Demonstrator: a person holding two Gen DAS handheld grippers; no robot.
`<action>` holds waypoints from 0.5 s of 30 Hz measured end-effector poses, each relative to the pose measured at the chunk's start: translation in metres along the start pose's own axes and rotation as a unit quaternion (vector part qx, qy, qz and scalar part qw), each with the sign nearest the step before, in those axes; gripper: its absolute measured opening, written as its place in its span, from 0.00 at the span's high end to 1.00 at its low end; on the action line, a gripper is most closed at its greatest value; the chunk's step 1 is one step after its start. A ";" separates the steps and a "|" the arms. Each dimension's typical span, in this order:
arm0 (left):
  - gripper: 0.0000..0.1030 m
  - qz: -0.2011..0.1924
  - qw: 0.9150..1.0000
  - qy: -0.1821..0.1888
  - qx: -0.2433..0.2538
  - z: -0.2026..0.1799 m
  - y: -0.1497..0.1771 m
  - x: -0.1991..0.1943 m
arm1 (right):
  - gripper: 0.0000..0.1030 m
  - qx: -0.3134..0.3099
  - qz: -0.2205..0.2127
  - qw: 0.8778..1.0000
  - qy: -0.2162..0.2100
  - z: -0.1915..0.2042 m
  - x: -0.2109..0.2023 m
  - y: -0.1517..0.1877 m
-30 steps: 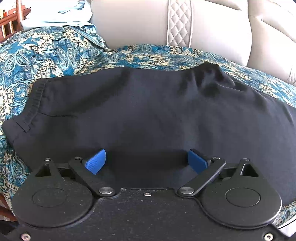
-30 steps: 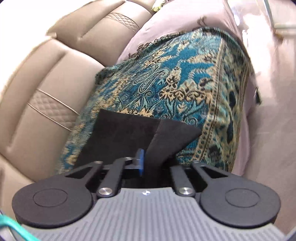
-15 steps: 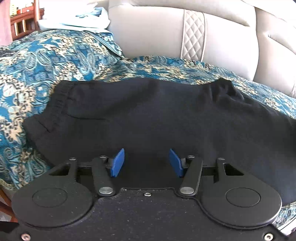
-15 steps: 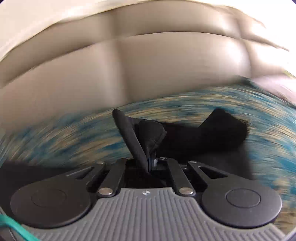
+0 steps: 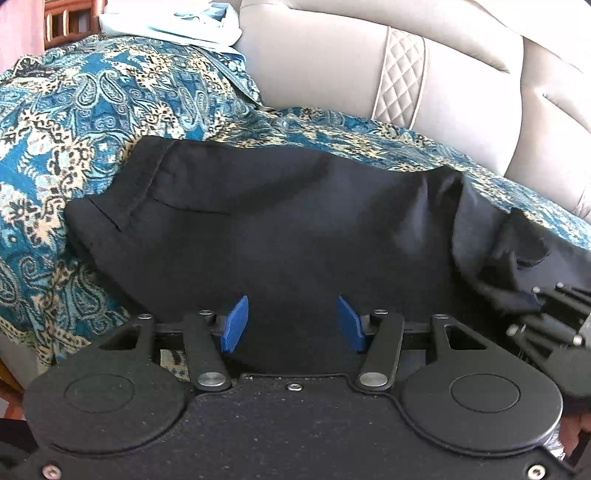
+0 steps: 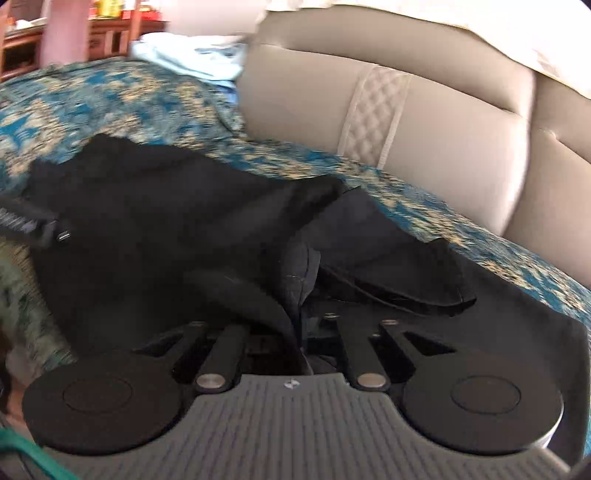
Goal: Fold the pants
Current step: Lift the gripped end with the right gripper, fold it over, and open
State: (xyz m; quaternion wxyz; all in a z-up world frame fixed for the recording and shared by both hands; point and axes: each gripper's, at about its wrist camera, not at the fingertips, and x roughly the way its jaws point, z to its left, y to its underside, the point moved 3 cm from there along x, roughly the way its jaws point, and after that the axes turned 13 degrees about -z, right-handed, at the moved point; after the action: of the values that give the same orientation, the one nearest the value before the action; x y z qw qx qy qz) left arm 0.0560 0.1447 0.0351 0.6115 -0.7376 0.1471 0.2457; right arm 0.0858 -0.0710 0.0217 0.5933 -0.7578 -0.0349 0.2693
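Observation:
Black pants [image 5: 280, 221] lie flat on a teal paisley cover, waistband at the left. My left gripper [image 5: 291, 325] is open, its blue fingertips [image 5: 234, 325] just above the near edge of the pants, holding nothing. My right gripper [image 6: 301, 325] is shut on the leg end of the pants [image 6: 299, 273], holding it bunched over the pants' body [image 6: 147, 229]. The right gripper also shows at the right edge of the left wrist view [image 5: 550, 314], with cloth draped from it.
A beige leather sofa back [image 5: 369, 66] with a quilted stripe runs behind. The teal paisley cover [image 5: 55, 122] spreads left and right. Light blue folded cloth [image 5: 173, 22] lies at the far left. Wooden furniture [image 6: 110, 33] stands behind.
My right gripper has swung the leg end from the sofa's right end over toward the waistband side. My left gripper's fingers have narrowed somewhat and it drifted a little right.

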 end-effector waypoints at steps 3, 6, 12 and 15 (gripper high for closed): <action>0.48 -0.003 1.000 0.015 0.000 -0.009 -0.003 -0.003 | 0.44 0.020 -0.008 0.999 -0.045 -0.006 -0.009 0.002; 0.45 -0.014 0.999 0.036 0.013 -0.023 -0.007 -0.010 | 0.35 0.036 -0.013 0.996 -0.080 -0.009 -0.024 0.006; 0.35 -0.032 0.994 0.096 0.053 -0.067 -0.009 -0.025 | 0.27 0.032 -0.028 0.994 -0.101 -0.018 -0.056 0.023; 0.22 -0.036 0.989 0.116 0.082 -0.094 -0.002 -0.023 | 0.24 0.052 -0.036 0.993 -0.095 -0.031 -0.072 0.029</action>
State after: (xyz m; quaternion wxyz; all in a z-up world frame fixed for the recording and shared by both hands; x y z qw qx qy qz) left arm 0.0550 0.0517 0.0620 0.6567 -0.7135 0.2105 0.1234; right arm 0.0310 -0.1338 0.0265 0.6350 -0.6954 -0.1047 0.3197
